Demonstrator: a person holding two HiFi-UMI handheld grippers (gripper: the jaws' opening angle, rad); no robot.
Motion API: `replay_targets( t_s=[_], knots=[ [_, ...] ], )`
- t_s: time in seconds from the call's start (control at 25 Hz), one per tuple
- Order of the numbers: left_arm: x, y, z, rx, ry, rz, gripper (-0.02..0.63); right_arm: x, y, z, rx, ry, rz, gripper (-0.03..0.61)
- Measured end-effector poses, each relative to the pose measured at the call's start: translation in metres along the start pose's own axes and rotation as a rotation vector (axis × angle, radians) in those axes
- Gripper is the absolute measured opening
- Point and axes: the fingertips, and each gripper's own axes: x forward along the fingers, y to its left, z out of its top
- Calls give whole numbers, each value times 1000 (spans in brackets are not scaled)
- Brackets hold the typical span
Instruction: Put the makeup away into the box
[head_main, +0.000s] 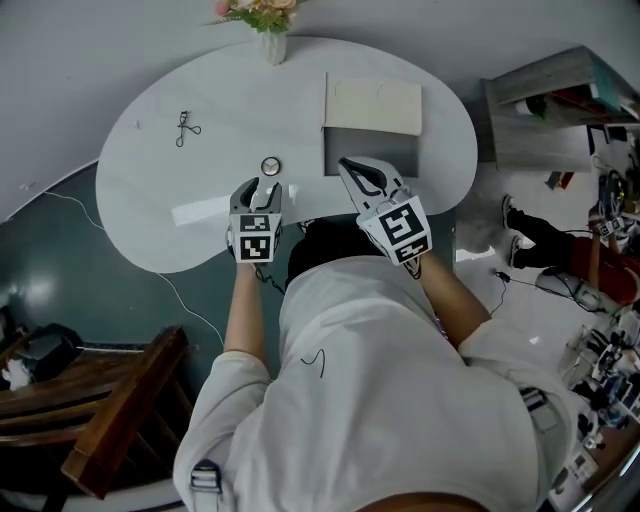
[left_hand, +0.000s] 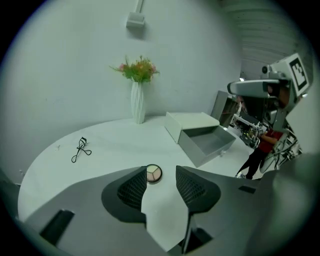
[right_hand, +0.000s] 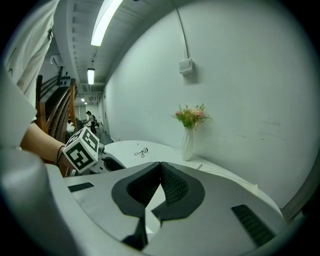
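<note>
A: Closest in?
B: On the left, the left gripper (left_hand: 161, 171), spread apart and pinching nothing, angled down over the white table (head_main: 200, 190).
A: Beside it?
B: To the right, the right gripper (right_hand: 160, 164), pressed together, nothing between the pads. Reaches a little farther, tips near the front corner of the open drawer (left_hand: 200, 150).
A: And the makeup?
B: Just past the left gripper's tips: a round eyeshadow compact (left_hand: 153, 173), flat on the table, lined up with the gap but nearer the left pad. Untouched.
A: Beyond that?
B: Right of centre, the grey box (left_hand: 192, 121), drawer pulled out toward the near edge, pale top behind it. Apart from the compact.
A: Farther left?
B: A black eyelash curler (left_hand: 80, 149), alone on the far-left part of the table, well away from both grippers.
A: At the very back?
B: A white ribbed vase (left_hand: 138, 102) of pink and green flowers at the table's far edge, close against the pale wall (left_hand: 75, 60).
</note>
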Motion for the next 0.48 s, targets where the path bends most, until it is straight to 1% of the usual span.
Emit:
replay_targets(
  t_s=[0.12,0.24,0.36,0.48],
  knots=[
    [20,2,-12,55,70,-24,197,10,1,-5,-8,23,20,-2],
    [37,4,-18,110,141,-25,227,16,0,-6,-8,45,40,-2],
    [54,10,-23,141,193,-15,267,19,-8,-7,-5,49,33,-2],
    [66,11,-27,162,230,-23,286,16,-15,-12,5,53,27,-2]
  ],
)
